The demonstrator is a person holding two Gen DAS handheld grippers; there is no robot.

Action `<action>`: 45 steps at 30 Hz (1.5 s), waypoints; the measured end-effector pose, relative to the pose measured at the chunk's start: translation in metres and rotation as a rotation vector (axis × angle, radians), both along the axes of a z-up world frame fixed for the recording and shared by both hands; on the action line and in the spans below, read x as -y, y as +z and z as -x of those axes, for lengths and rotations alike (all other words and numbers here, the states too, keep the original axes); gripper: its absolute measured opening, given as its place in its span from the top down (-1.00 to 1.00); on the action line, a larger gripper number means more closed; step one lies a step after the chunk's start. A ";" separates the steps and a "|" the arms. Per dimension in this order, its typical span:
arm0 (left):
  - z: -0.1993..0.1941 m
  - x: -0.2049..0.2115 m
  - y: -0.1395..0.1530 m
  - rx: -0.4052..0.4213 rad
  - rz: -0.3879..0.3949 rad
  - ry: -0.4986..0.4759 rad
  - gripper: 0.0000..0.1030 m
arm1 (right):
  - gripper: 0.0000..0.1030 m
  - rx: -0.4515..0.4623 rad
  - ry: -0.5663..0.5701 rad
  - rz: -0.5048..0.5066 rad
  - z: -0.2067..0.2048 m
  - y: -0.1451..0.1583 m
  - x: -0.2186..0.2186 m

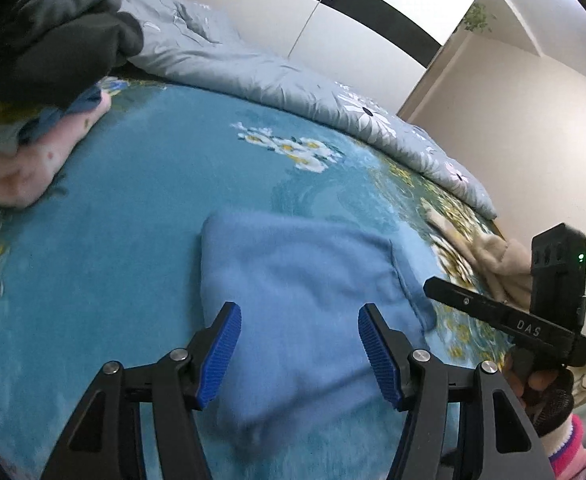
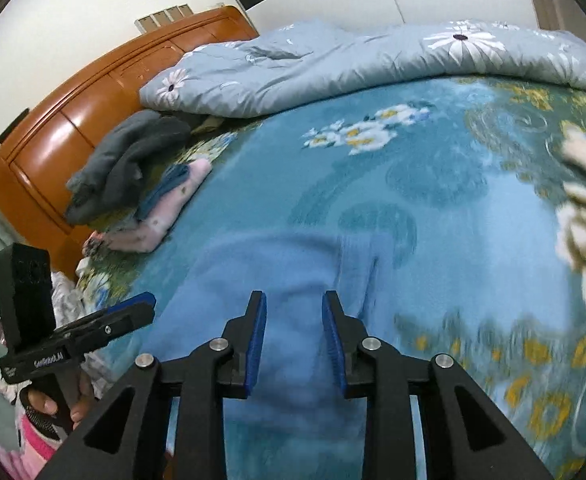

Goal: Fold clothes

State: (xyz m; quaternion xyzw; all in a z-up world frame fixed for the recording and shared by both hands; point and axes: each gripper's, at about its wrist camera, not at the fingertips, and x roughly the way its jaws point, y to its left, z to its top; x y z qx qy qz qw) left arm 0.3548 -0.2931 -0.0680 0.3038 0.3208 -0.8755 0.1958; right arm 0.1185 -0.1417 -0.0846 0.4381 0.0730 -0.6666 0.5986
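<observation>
A light blue garment (image 1: 305, 276) lies folded into a rough rectangle on the blue floral blanket (image 1: 145, 200). My left gripper (image 1: 299, 314) hovers over its near part, jaws wide apart with nothing between them. In the right wrist view the same garment (image 2: 293, 280) spreads under my right gripper (image 2: 294, 302), whose blue pads stand apart and grip no cloth. Each gripper shows in the other's view: the right one (image 1: 493, 308) at the garment's right edge, the left one (image 2: 105, 320) at its left edge, each held by a hand.
A stack of folded clothes, pink (image 2: 161, 216) under dark grey (image 2: 125, 160), sits at the bed's left by the wooden headboard (image 2: 93, 92). A grey flowered quilt (image 2: 333, 64) is bunched along the far side. A beige garment (image 1: 493, 256) lies at the right edge.
</observation>
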 end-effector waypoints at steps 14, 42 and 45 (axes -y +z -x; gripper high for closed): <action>0.000 0.002 -0.049 0.103 -0.125 0.057 -0.27 | 0.41 0.052 -0.014 -0.018 -0.002 -0.028 -0.009; 0.001 0.050 -0.051 -0.047 -0.292 0.127 -1.00 | -0.67 0.348 -0.132 0.003 0.059 -0.055 -0.015; 0.003 0.047 -0.053 -0.041 -0.272 0.122 -1.00 | -0.82 0.356 -0.118 -0.012 0.061 -0.056 -0.008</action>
